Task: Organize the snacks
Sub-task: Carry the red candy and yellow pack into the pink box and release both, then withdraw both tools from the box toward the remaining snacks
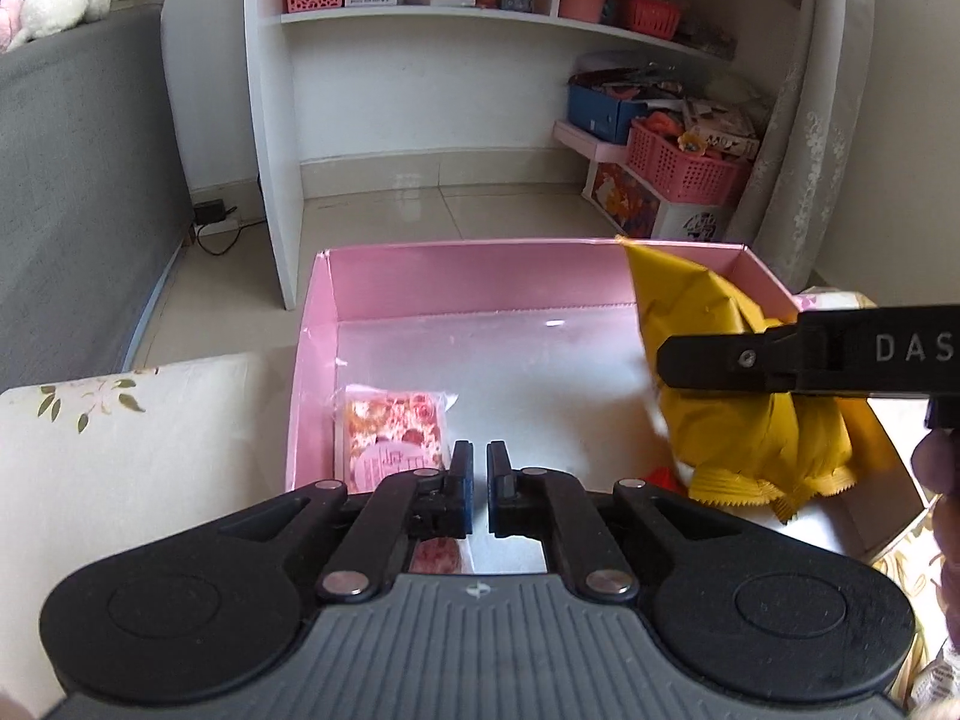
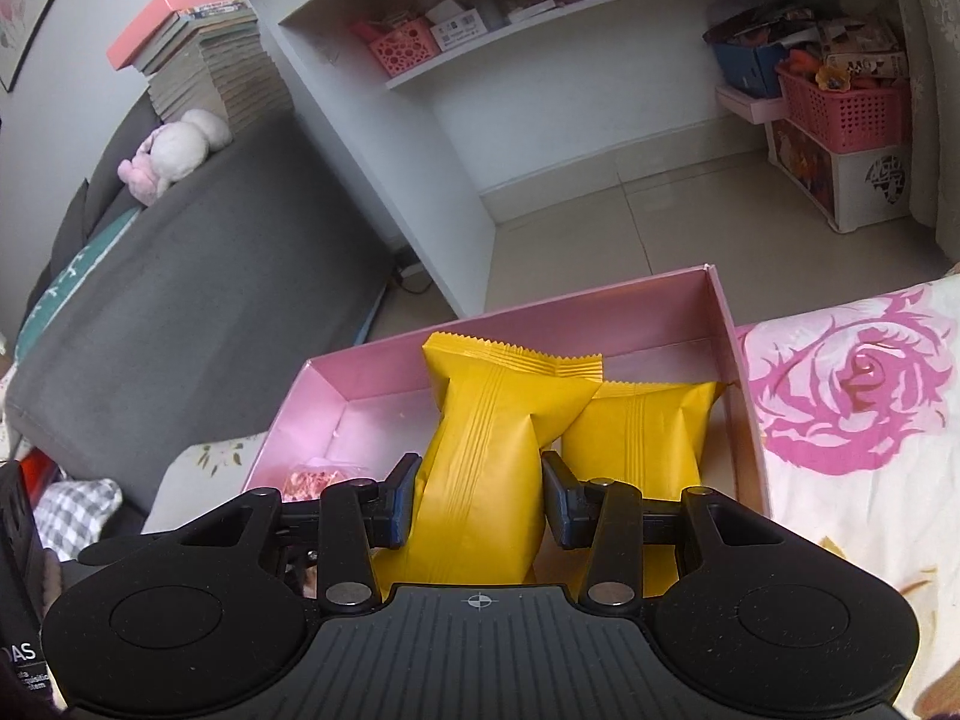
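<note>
Left gripper [image 1: 479, 489]: nearest in its own view, fingers drawn together with only a slim gap and nothing between them, poised over the near edge of the pink box [image 1: 312, 324].
Right gripper [image 2: 478, 501]: fingers part-way closed on a yellow snack packet [image 2: 480, 468], pads pressing its sides, packet upright over the box.
Second yellow packet [image 2: 642, 456]: just beside the held one, toward the box's right wall; whether it rests on the floor cannot be told.
Pink-and-red snack pouch [image 1: 393, 441]: lying flat in the near left corner of the box.
Box floor: mostly bare further back.
Progress: judged early to middle; one pouch placed, held packet not yet released.
Beyond: white shelf unit [image 1: 420, 18] and floor tiles.
</note>
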